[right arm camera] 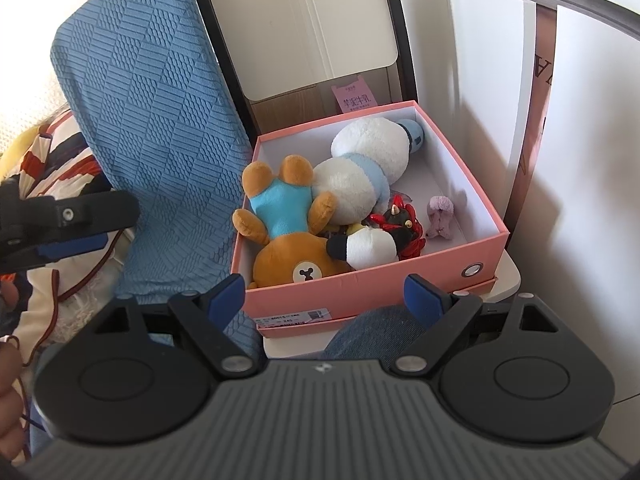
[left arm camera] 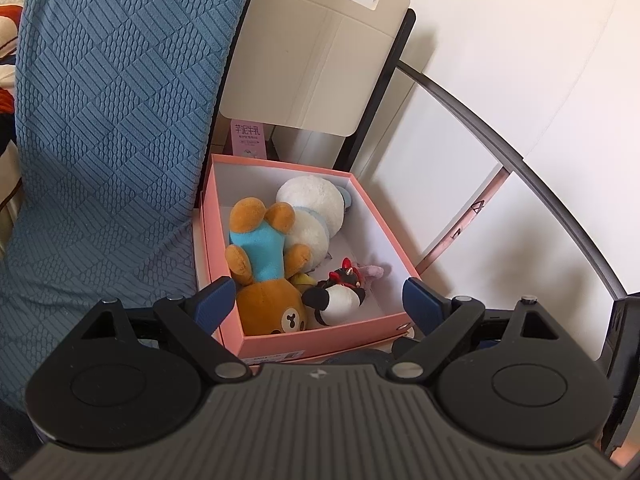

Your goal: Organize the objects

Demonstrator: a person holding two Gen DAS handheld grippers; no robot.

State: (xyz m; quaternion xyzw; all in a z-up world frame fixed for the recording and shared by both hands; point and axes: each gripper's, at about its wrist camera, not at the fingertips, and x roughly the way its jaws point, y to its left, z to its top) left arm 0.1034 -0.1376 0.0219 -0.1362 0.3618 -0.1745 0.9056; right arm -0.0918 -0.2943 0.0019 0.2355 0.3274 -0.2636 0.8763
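Both grippers, left (left arm camera: 316, 300) and right (right arm camera: 324, 294), gape wide, empty, short of the box's (right arm camera: 480, 236) near edge. Toys inside: bear (right arm camera: 286, 236) at near-left corner. Likely packing done; next, probably the lid.

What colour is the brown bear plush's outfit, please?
Light blue; the brown bear plush's outfit shows best in the right wrist view.

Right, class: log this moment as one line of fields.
left tongs: open, empty | right tongs: open, empty | pink box: holds brown bear, white plush, penguin | lid: off
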